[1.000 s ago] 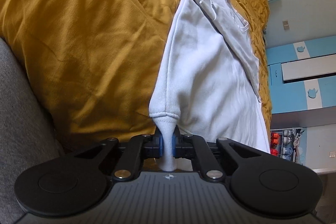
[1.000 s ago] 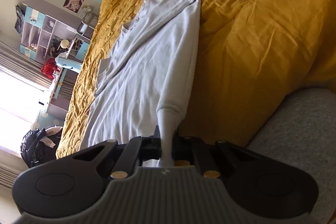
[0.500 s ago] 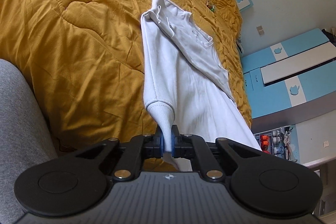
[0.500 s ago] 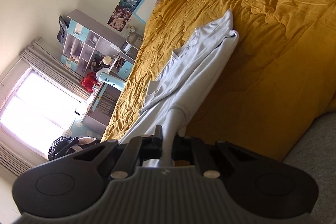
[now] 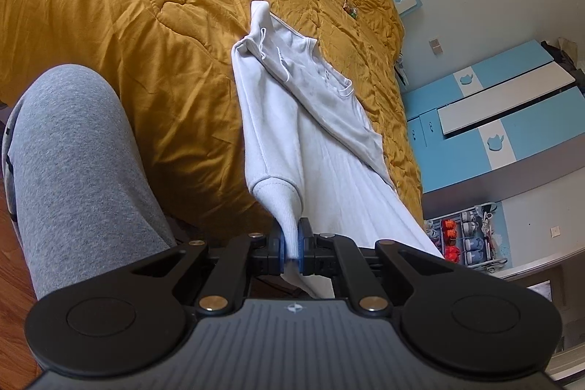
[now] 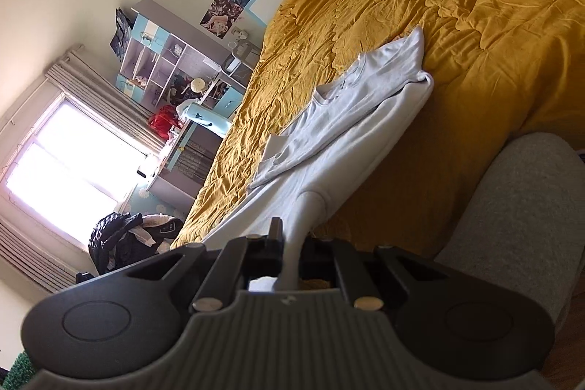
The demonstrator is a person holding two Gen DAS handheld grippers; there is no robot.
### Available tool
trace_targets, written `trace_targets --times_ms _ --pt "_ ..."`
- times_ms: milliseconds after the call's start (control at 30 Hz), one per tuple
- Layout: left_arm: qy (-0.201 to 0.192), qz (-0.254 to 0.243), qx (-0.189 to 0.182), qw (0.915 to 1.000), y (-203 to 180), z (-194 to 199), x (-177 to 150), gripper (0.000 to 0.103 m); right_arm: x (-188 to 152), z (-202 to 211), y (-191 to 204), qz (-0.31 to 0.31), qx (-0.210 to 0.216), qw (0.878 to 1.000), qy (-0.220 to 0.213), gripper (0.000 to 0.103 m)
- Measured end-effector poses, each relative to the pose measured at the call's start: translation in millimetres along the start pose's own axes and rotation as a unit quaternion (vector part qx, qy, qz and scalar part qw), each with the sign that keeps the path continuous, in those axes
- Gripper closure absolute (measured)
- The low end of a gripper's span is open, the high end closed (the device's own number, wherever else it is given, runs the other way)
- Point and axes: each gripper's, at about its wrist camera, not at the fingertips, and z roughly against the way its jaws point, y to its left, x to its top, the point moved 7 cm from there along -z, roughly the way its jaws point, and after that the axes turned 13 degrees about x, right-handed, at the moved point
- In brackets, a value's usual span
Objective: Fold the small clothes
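We have the left claw clenched on a ribbed corner of the white sweatshirt, the fabric pinched between its blue pads and hanging out below them. Our right claw is likewise clamped on another ribbed corner of the same garment, which runs out from between the fingers as a narrow neck of cloth. From both grips the sweatshirt stretches away, lifted at our end, while its far part with the neckline and folded sleeves lies on the mustard quilt of the bed. A grey-clad leg shows at the left of the left wrist view, beside the bed edge. A small colourful object lies on the quilt well beyond the garment.
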Motion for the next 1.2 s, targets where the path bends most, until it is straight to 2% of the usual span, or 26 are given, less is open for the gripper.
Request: trace_targets --times_ms 233,367,600,767,900,1000,1100,1200 --pt "-0.011 -0.037 -0.014 0.9991 -28.9 -5.3 15.0 0.097 15.8 -14.8 5.9 0.004 0.018 1.0 -0.014 0.101" --pt "-0.017 -0.028 -0.029 0.9991 -34.5 -7.6 33.8 0.097 33.7 -23.0 6.8 -0.007 0.018 0.999 -0.029 0.101" --pt "-0.03 -0.031 -0.035 0.9985 -50.9 -16.1 77.7 0.097 80.4 -45.8 6.0 0.0 0.014 0.999 -0.046 0.101" --pt "-0.04 -0.025 -0.045 0.9979 -67.9 -29.7 118.0 0.097 121.9 -76.3 7.9 0.027 0.016 0.999 -0.034 0.101" --pt "-0.043 -0.013 -0.051 0.9977 -76.0 -48.7 149.1 0.097 157.6 -104.4 1.7 0.057 0.004 0.998 -0.022 0.101" --pt "-0.043 -0.007 -0.052 0.9977 -80.6 -73.0 176.6 0.097 189.0 -126.7 -12.4 0.053 -0.004 0.998 -0.029 0.101" --pt "-0.063 -0.02 -0.036 0.9972 -85.8 -96.8 202.5 0.097 217.4 -152.1 -31.7 0.047 -0.011 0.998 -0.038 0.101" --pt "-0.05 -0.006 -0.051 0.9975 -87.1 -128.8 227.1 0.097 240.7 -179.7 -50.1 0.068 -0.026 0.997 -0.036 0.101"
